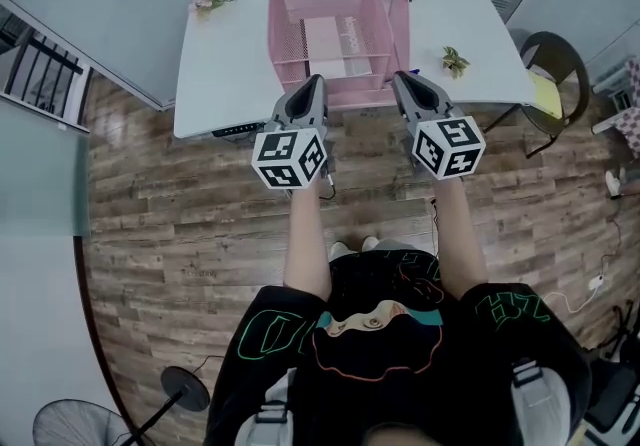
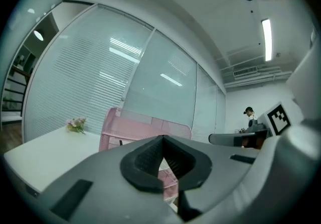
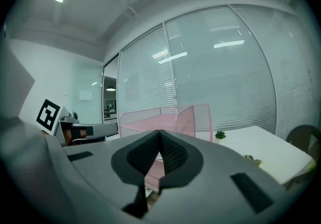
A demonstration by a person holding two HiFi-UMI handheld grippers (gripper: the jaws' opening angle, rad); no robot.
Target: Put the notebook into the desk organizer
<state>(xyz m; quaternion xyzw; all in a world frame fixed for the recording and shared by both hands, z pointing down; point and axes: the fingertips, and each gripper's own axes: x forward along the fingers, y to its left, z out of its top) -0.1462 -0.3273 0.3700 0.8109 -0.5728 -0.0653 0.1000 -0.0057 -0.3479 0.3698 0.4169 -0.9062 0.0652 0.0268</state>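
Closed, empty: left gripper (image 1: 317,81), right gripper (image 1: 400,78)

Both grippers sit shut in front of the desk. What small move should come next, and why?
Probably draw both back from the desk. The left gripper and right gripper are shut on nothing, and a pale pink notebook already appears to lie in the lower tray of the pink desk organizer, so nothing seems left to carry.
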